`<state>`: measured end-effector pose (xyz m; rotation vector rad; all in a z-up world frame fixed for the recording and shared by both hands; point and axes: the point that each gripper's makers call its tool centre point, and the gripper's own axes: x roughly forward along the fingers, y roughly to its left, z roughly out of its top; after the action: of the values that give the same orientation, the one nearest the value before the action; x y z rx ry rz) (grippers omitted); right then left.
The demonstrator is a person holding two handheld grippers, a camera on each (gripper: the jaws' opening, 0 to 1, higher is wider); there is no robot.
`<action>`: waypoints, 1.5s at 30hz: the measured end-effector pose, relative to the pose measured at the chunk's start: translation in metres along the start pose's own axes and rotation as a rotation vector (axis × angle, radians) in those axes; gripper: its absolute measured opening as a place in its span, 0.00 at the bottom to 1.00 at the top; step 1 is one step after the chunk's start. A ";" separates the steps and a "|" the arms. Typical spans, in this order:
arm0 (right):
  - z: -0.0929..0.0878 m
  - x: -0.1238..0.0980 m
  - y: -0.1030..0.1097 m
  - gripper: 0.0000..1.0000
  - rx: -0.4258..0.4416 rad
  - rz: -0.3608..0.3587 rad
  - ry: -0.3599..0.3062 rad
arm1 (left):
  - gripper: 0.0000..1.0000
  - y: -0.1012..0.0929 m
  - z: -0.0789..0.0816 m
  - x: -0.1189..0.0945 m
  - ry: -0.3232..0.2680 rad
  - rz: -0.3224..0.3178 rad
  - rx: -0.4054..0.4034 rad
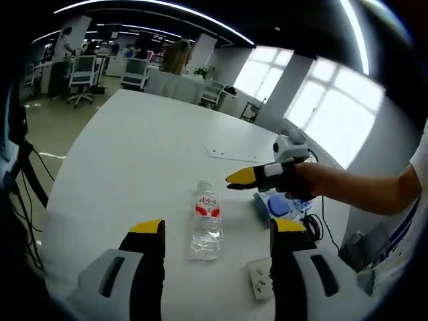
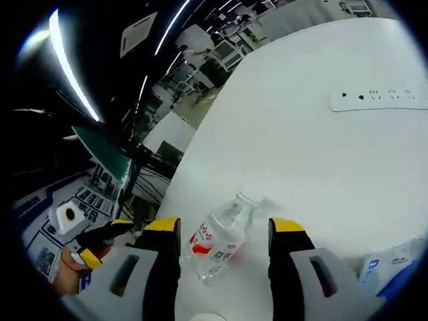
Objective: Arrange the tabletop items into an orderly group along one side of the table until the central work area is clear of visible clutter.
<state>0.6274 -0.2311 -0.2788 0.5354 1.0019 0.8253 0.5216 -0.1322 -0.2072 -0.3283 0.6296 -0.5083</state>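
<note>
Flat on the table, the bottle [image 2: 219, 242] lies between the open right tongs [image 2: 224, 234].

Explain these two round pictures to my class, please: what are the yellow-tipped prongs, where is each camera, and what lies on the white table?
No robot here: a person holds a hand-held gripper in each hand, and a fisheye camera rides on each. The left gripper view looks along the left hand-held gripper; the right gripper view looks along the right hand-held gripper. Both stand open, holding nothing. On the white table a clear water bottle with a red label lies on its side. A white power strip lies farther off, and a blue-and-white packet lies to the bottle's right in the left gripper view.
</note>
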 end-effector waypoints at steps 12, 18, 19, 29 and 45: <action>-0.003 0.028 -0.007 0.48 0.118 0.030 0.004 | 0.63 0.004 -0.002 0.004 -0.008 -0.013 -0.014; 0.000 0.034 -0.014 0.46 0.173 0.041 -0.011 | 0.63 0.002 -0.004 0.009 -0.010 -0.029 -0.018; 0.000 0.036 -0.015 0.46 0.180 0.042 -0.008 | 0.63 0.002 -0.004 0.009 -0.012 -0.033 -0.020; 0.005 0.050 -0.018 0.38 0.241 0.084 -0.035 | 0.63 0.005 -0.007 0.015 -0.012 -0.051 -0.023; 0.010 0.055 -0.022 0.20 0.278 0.088 -0.077 | 0.62 0.015 -0.014 0.023 0.001 -0.074 -0.025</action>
<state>0.6599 -0.2004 -0.3186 0.8481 1.0337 0.7404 0.5339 -0.1346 -0.2358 -0.3763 0.6274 -0.5718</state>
